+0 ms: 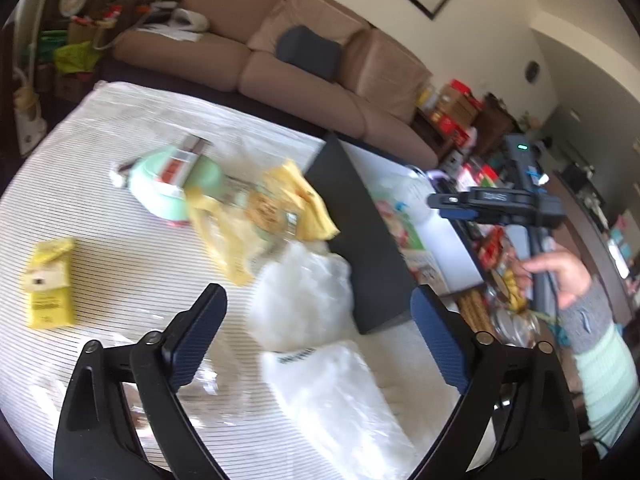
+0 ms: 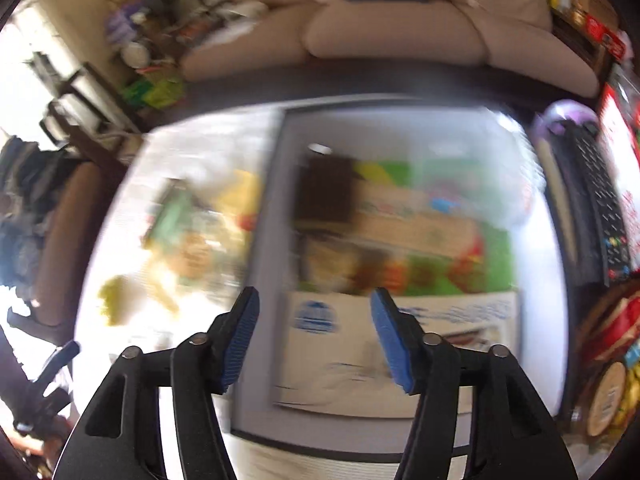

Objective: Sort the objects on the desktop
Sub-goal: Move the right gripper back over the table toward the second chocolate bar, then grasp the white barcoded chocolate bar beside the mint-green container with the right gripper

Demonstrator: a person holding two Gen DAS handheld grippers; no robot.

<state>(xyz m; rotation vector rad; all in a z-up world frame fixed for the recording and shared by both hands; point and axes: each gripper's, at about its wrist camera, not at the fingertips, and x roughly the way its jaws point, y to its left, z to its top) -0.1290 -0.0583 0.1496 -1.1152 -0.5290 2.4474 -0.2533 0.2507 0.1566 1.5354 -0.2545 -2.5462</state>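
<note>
My left gripper (image 1: pixel 318 292) stands wide open over the striped cloth, with nothing pressed between its fingers. A crumpled white plastic bag (image 1: pixel 304 292) lies just below and beyond it, and a second white bag (image 1: pixel 340 400) lies nearer. Farther off are a mint-green bowl (image 1: pixel 172 192) with a small carton on it, a yellow bag (image 1: pixel 260 216) and a yellow packet (image 1: pixel 48 284). My right gripper (image 2: pixel 314 296) is open above a dark box (image 2: pixel 264 240). The box holds a white package with blue print (image 2: pixel 400 340) and green packets (image 2: pixel 460 272). The right wrist view is blurred.
The dark box (image 1: pixel 360 240) stands on the table right of the cloth. The right gripper (image 1: pixel 452 204) hangs over it, held by a hand (image 1: pixel 560 272). A remote control (image 2: pixel 600 208) and snack jars (image 2: pixel 608 396) lie right of the box. A sofa (image 1: pixel 280 64) runs behind the table.
</note>
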